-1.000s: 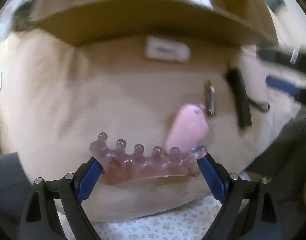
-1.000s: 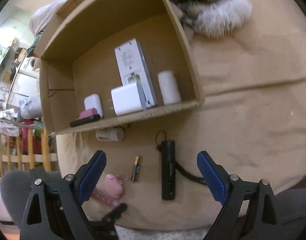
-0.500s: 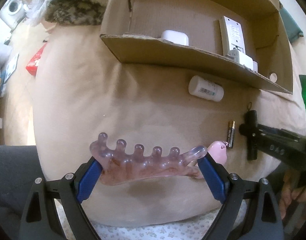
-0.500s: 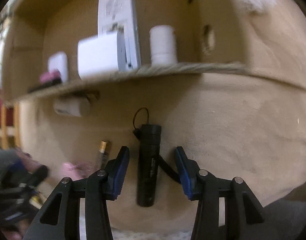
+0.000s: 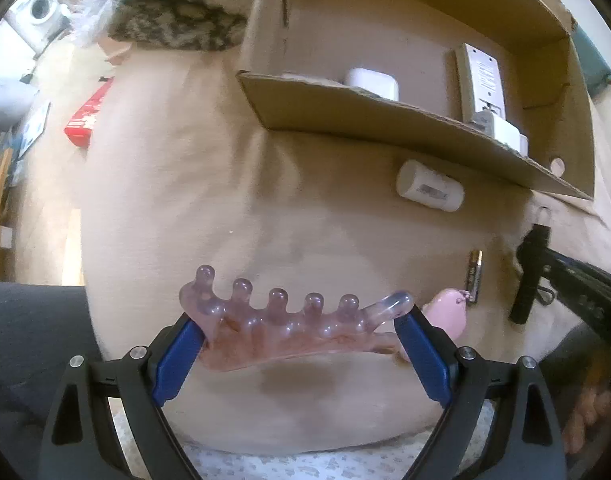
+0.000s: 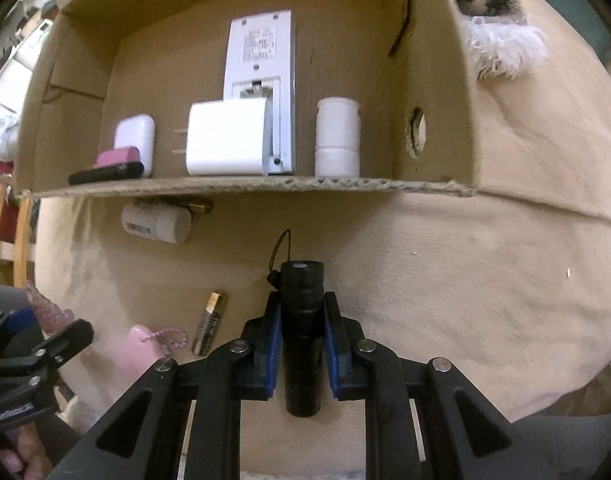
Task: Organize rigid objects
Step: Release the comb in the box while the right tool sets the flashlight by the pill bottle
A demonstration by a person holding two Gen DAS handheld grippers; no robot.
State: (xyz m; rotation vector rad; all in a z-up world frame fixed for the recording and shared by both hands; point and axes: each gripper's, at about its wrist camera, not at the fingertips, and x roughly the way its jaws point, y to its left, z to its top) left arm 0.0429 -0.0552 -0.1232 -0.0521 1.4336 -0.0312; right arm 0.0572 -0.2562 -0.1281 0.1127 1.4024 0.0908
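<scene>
Black flashlight (image 6: 301,332) between closing right gripper (image 6: 302,344) pads; pink massager (image 5: 293,328) clamped in left gripper (image 5: 301,340)

translucent pink toe separator (image 5: 293,328); black flashlight (image 6: 303,332); blue gripper pads (image 6: 271,344); gold-and-black battery (image 6: 209,322); white charger (image 6: 225,142), remote (image 6: 261,52), bottle (image 6: 337,136); brown cardboard box (image 6: 433,92); beige cushion (image 5: 177,200); red packet (image 5: 87,118)

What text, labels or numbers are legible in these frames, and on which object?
None can be quoted.
White remote: block of print on its back, too small to read.
White bottle outside the cardboard box: barcode label, blurred.
Battery: printed wrap, unreadable.
Red box: white print, blurred.
Black flashlight: no marking visible.
</scene>
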